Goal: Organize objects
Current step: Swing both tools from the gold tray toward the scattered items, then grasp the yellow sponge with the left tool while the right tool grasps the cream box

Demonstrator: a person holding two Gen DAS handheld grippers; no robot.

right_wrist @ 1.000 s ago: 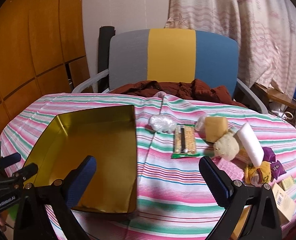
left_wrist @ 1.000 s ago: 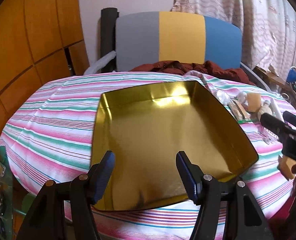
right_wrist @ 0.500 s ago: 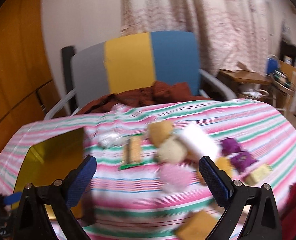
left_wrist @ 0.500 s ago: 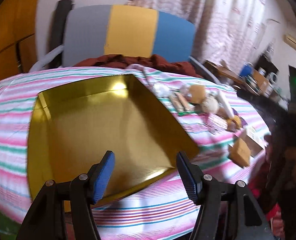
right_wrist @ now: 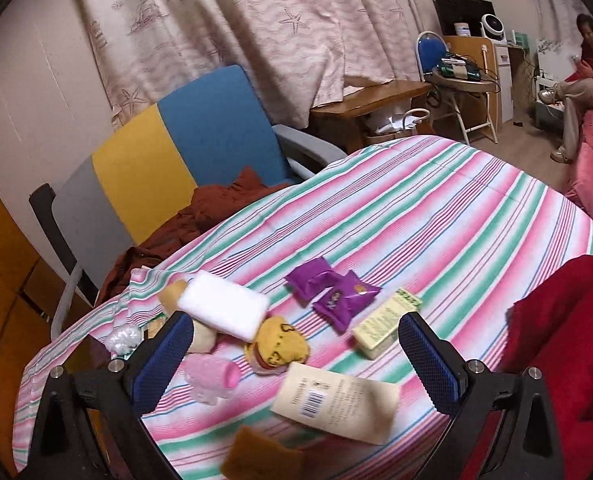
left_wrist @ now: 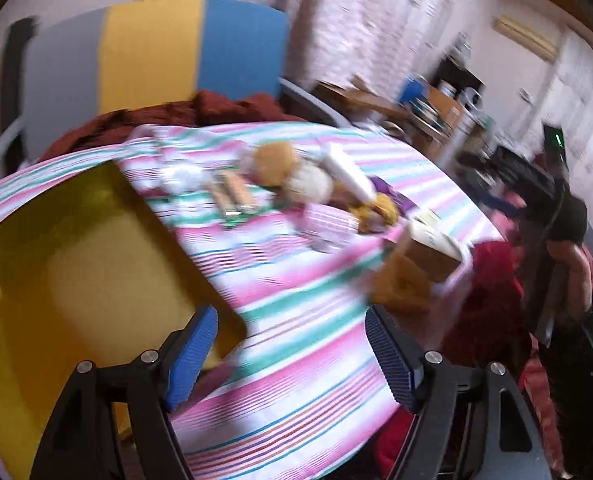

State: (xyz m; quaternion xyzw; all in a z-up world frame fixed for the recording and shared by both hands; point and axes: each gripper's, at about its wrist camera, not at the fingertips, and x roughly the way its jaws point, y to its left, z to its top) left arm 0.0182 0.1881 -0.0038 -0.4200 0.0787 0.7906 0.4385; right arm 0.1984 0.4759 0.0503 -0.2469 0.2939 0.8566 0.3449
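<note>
A gold tin tray [left_wrist: 64, 280] lies at the left of the striped tablecloth [left_wrist: 304, 312]. My left gripper [left_wrist: 292, 360] hovers open over the cloth beside the tray's right edge, holding nothing. Small items lie in a blurred cluster: a cracker packet [left_wrist: 232, 196], a tan sponge [left_wrist: 274, 160], a white block [left_wrist: 348, 168] and a brown box [left_wrist: 428, 252]. My right gripper [right_wrist: 292, 360] is open above a white block [right_wrist: 226, 304], purple packets [right_wrist: 332, 290], a yellow pouch [right_wrist: 280, 344], a pink bottle [right_wrist: 212, 376], a green-labelled box [right_wrist: 384, 320] and a barcoded card [right_wrist: 336, 400].
A grey, yellow and blue chair [right_wrist: 156, 164] with a rust-brown cloth [right_wrist: 192, 220] stands behind the table. A red sleeve [right_wrist: 568, 340] is at the right edge. A person sits at the far right [right_wrist: 584, 68] near a wooden desk [right_wrist: 372, 100] and folding chair.
Both grippers have swung to the right. The tray slid to the left of the left view and out of the right view; the items cluster now sits under the right gripper.
</note>
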